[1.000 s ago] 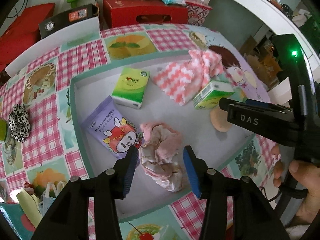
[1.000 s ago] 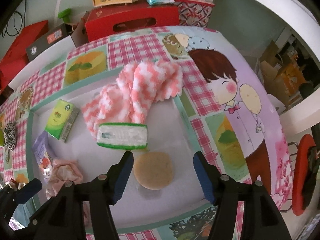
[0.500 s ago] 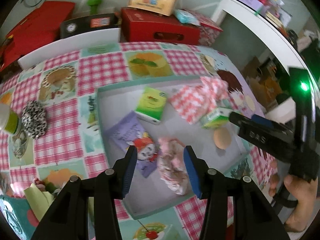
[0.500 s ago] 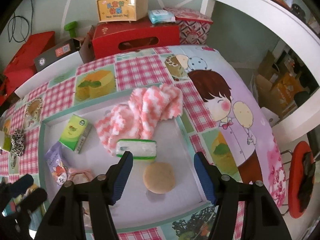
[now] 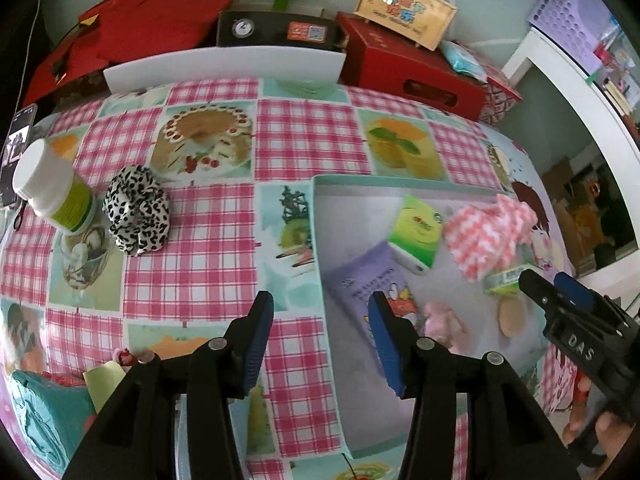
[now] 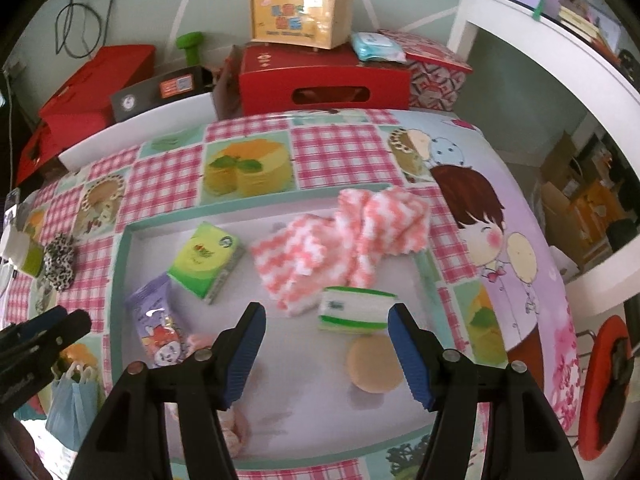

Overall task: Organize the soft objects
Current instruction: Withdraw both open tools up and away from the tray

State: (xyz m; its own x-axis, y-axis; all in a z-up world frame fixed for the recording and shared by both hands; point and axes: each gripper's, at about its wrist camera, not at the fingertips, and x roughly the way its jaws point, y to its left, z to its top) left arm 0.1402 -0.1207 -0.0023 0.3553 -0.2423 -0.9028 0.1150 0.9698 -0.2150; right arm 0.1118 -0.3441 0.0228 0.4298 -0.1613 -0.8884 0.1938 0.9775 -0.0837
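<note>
up-left of the empty, just-widened left tool (image 5: 318, 322), a leopard-print fabric scrunchie (image 5: 136, 209) awaits; pink crumpled cloth (image 5: 442, 322) already in shallow teal-rimmed tray (image 5: 320, 240).

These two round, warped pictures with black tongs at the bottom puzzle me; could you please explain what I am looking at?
There is no robot here: a person holds a two-finger gripper in each hand, and a fisheye camera on each one looks along its fingers, hence the warping.

One picture is from the left gripper, the other from the right gripper. Each also catches the other gripper at its edge.

Both look down on a table with a checked tablecloth bearing a shallow tray. In the tray lie a pink-and-white cloth, a green tissue pack, a purple wipes pack, a second tissue pack, a round tan pad and a crumpled pink cloth. Outside the tray sit a leopard-print scrunchie and a white bottle.

Nothing is held: both grippers are open, and the left's jaws have just been opening.
</note>
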